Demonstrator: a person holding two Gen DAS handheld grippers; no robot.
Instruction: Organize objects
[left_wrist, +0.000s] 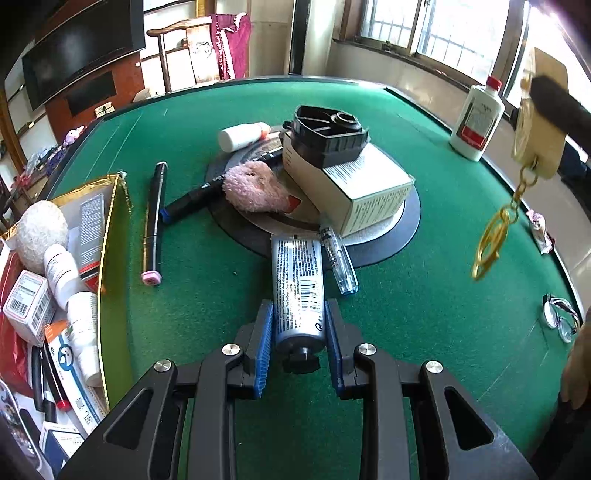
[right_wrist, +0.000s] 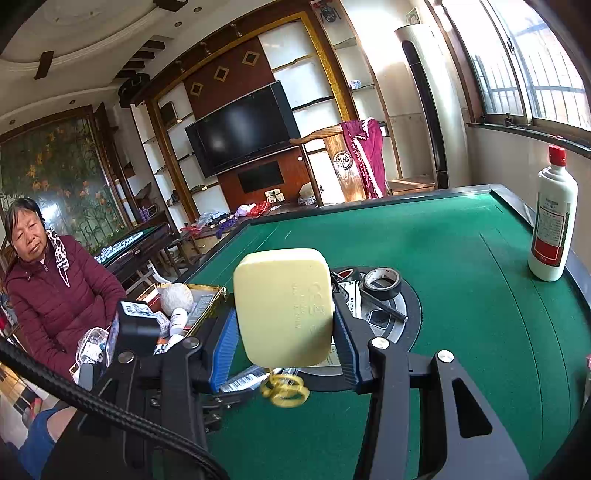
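Now, with the left gripper (left_wrist: 299, 308) pinched narrow on the silver tube (left_wrist: 298, 280), pads flat against both sides just ahead of the black cap (left_wrist: 301, 360), check the bite before any lift: judging by the soft, rounded body, likely to squash or slide if squeezed harder, so hold firm rather than tight. Note where the tube lies: flat on the green table (left_wrist: 443, 258), cap end toward the wrist, far end touching the rim of the black disc (left_wrist: 406, 229) and just beside the clear pen (left_wrist: 338, 258). Raise straight up first, far enough to free that far end from disc and pen, then swing left. Carry level, since a grip this near the cap leaves most of the length hanging forward and prone to droop. Aim for the gold-edged box (left_wrist: 118, 240) at the left, probably the goal here, passing above the pink-capped marker (left_wrist: 153, 221) and over the raised gold wall rather than into it. Look for a gap among the bottles and cartons already inside before letting go. Meanwhile hold the right gripper (right_wrist: 286, 321), clamped on the cream block (right_wrist: 284, 306) with its gold chain (right_wrist: 284, 393) dangling beneath, well off to the right and out of the left hand's path.
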